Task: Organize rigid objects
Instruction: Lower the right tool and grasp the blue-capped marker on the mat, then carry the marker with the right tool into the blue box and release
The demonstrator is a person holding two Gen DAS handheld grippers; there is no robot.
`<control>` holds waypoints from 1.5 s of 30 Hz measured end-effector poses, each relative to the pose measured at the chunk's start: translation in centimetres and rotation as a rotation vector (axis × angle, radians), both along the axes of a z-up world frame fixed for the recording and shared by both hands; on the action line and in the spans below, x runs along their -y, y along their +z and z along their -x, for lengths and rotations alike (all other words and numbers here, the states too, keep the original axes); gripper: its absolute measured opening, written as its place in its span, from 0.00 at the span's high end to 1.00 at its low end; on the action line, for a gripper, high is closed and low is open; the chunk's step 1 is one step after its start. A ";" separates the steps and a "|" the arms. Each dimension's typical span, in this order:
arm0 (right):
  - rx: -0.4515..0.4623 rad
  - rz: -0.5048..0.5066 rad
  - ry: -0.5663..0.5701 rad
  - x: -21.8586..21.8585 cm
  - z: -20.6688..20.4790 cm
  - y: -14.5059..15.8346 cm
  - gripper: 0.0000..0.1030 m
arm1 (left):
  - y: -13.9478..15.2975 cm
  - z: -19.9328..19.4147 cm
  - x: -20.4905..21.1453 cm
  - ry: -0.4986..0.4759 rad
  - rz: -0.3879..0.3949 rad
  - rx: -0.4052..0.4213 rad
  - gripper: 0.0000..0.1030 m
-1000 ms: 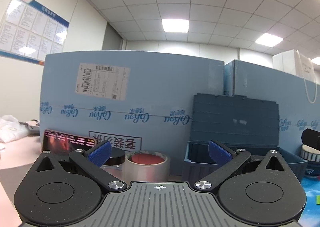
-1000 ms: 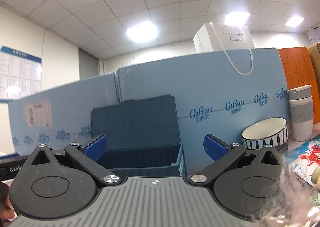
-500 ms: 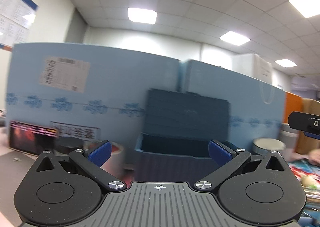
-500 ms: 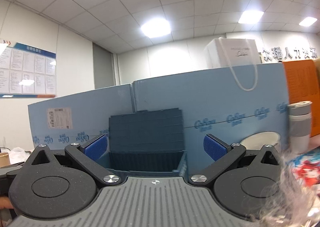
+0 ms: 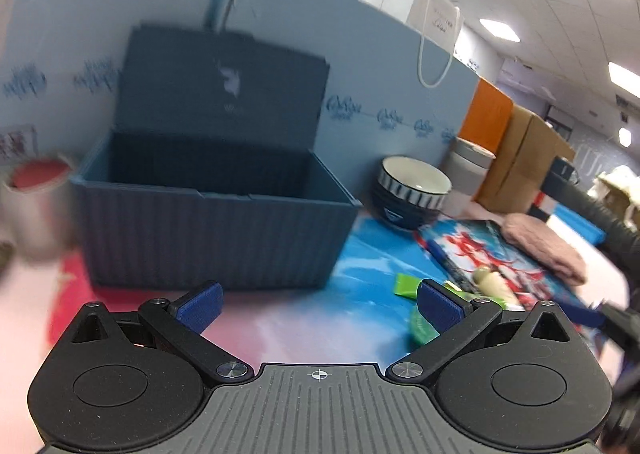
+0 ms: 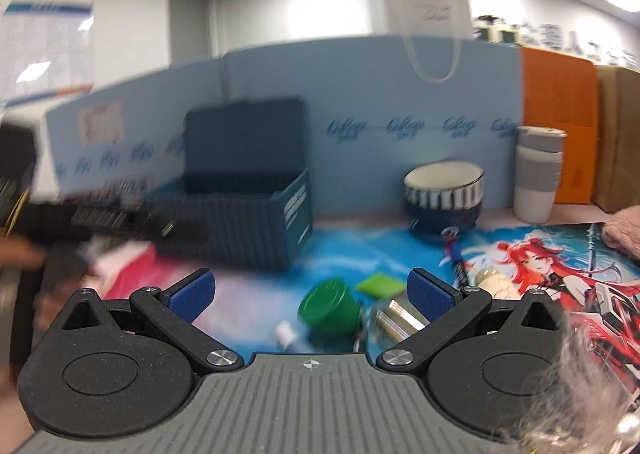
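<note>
Both jaws spread, empty; green lid [image 6: 329,307] lies between the right gripper [image 6: 310,294] tips (storage box [image 6: 244,210] beyond).

Storage box [image 5: 208,230]: dark blue, ribbed
Bowl [image 6: 443,194]: white inside, navy-and-white stripes
Jar [image 6: 330,302]: green
Tumbler [image 6: 538,174]: white, grey bands
Claw pads [image 6: 192,292]: blue

- Left gripper [image 5: 319,304]: black linkage arms, blue pads on the fingertips [image 5: 200,304], silver pivot screws, round black housings, ribbed grey base with a white crosshair mark.
- Right gripper [image 6: 310,292]: same build, same colours, same crosshair mark.
</note>
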State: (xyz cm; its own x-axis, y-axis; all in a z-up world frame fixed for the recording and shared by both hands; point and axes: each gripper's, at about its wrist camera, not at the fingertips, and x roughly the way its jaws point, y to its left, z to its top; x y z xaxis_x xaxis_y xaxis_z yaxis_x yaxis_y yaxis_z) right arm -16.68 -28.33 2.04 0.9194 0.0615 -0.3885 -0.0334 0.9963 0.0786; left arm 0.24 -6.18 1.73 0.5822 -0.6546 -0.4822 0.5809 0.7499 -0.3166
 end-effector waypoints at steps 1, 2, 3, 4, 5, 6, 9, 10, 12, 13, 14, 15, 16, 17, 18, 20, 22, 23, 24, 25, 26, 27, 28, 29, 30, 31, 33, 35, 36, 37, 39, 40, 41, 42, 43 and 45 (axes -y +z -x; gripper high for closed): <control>-0.021 0.013 0.021 -0.3 -0.1 -0.3 0.02 | -0.5 -0.2 -0.2 -0.011 0.028 -0.014 0.00; -0.047 0.026 0.037 -0.6 -0.4 -0.7 0.04 | -0.9 -0.3 -0.4 -0.022 0.047 -0.026 0.00; -0.079 0.040 0.051 -0.8 -0.8 -1.1 0.08 | -1.4 -0.5 -0.7 -0.031 0.057 -0.039 0.00; -0.112 0.056 0.064 -1.1 -1.3 -1.6 0.14 | -1.8 -0.7 -1.0 -0.034 0.064 -0.050 0.00; -0.144 0.072 0.072 -1.4 -1.8 -2.0 0.19 | -2.1 -0.8 -1.4 -0.031 0.067 -0.055 0.00; -0.170 0.080 0.076 -1.6 -2.4 -2.5 0.29 | -2.2 -1.0 -1.8 -0.019 0.069 -0.057 0.00; -0.264 0.064 0.066 -1.6 -4.6 -3.7 0.52 | -2.3 -1.4 -2.8 0.019 0.071 -0.045 0.00; -0.292 0.056 0.058 -1.5 -5.3 -4.1 0.56 | -2.2 -1.7 -3.1 0.024 0.081 -0.043 0.00; -0.326 0.039 0.046 -1.4 -6.3 -4.5 0.60 | -2.2 -2.0 -3.7 0.030 0.103 -0.047 0.00; -0.337 0.026 0.043 -1.4 -6.7 -4.6 0.63 | -2.1 -2.2 -4.1 0.035 0.115 -0.053 0.00; -0.342 0.015 0.043 -1.4 -7.0 -4.5 0.64 | -2.0 -2.3 -4.3 0.041 0.125 -0.055 0.00; -0.348 0.009 0.044 -1.5 -7.2 -4.5 0.68 | -1.9 -2.4 -4.6 0.049 0.135 -0.055 0.00; -0.357 0.003 0.046 -1.6 -7.5 -4.4 0.70 | -2.0 -2.6 -4.6 0.057 0.141 -0.053 0.00; -0.364 -0.003 0.048 -1.7 -7.8 -4.3 0.72 | -1.9 -2.7 -4.8 0.065 0.147 -0.050 0.00; -0.371 -0.001 0.045 -1.9 -8.1 -4.3 0.75 | -1.8 -2.8 -5.0 0.075 0.154 -0.046 0.00; -0.379 0.033 0.037 -2.5 -8.3 -4.3 0.82 | -1.7 -3.0 -5.7 0.095 0.167 -0.039 0.00; -0.384 0.038 0.039 -2.8 -8.4 -4.3 0.84 | -1.6 -3.3 -6.3 0.116 0.186 -0.037 0.00; -0.388 0.030 0.043 -2.9 -8.4 -4.2 0.84 | -1.5 -3.5 -6.7 0.124 0.198 -0.039 0.00; -0.390 0.020 0.046 -3.0 -8.5 -4.2 0.84 | -1.4 -3.7 -7.1 0.133 0.211 -0.041 0.00; -0.383 0.004 0.049 -3.0 -8.5 -3.9 0.84 | -1.4 -3.8 -7.6 0.146 0.227 -0.042 0.00; -0.370 -0.015 0.052 -3.1 -8.5 -3.6 0.84 | -1.3 -3.9 -8.0 0.156 0.242 -0.043 0.00; -0.351 -0.039 0.054 -3.1 -8.5 -3.0 0.84 | -1.2 -4.1 -8.5 0.165 0.258 -0.044 0.00; -0.331 -0.065 0.056 -3.1 -8.4 -2.4 0.84 | -1.1 -4.2 -9.0 0.176 0.276 -0.046 0.00; -0.306 -0.088 0.060 -3.2 -8.4 -1.6 0.84 | -1.1 -4.4 -9.5 0.192 0.299 -0.049 0.00; -0.277 -0.103 0.063 -3.2 -8.4 -0.8 0.84 | -1.1 -4.5 -10.1 0.205 0.321 -0.053 0.00; -0.247 -0.114 0.063 -3.4 -8.4 0.0 0.84 | -1.1 -4.6 -10.6 0.217 0.345 -0.059 0.00; -0.189 -0.137 0.065 -3.6 -8.6 1.6 0.84 | -1.0 -4.8 -11.4 0.231 0.382 -0.061 0.00; -0.135 -0.170 0.072 -3.7 -9.3 3.2 0.84 | -1.0 -4.9 -12.1 0.251 0.412 -0.059 0.00; -0.112 -0.184 0.078 -3.7 -9.9 4.0 0.84 | -1.1 -4.9 -12.6 0.267 0.434 -0.055 0.00; -0.087 -0.195 0.082 -3.9 -10.6 4.7 0.84 | -1.2 -4.9 -12.9 0.284 0.454 -0.054 0.00; -0.052 -0.196 0.093 -4.3 -12.5 5.7 0.84 | -1.8 -5.1 -13.6 0.311 0.489 -0.056 0.00; -0.041 -0.202 0.097 -4.5 -13.6 6.0 0.84 | -2.1 -5.4 -13.9 0.325 0.512 -0.059 0.00; -0.040 -0.216 0.106 -4.6 -14.8 6.3 0.84 | -2.4 -5.6 -14.2 0.336 0.529 -0.066 0.00; -0.047 -0.237 0.116 -4.8 -16.1 6.4 0.84 | -2.8 -5.9 -14.4 0.342 0.546 -0.078 0.00; -0.054 -0.263 0.115 -4.8 -17.6 6.4 0.84 | -3.2 -6.4 -14.6 0.343 0.563 -0.094 0.00; -0.063 -0.257 0.131 -5.2 -20.5 6.2 0.84 | -3.8 -6.9 -14.9 0.345 0.586 -0.122 0.00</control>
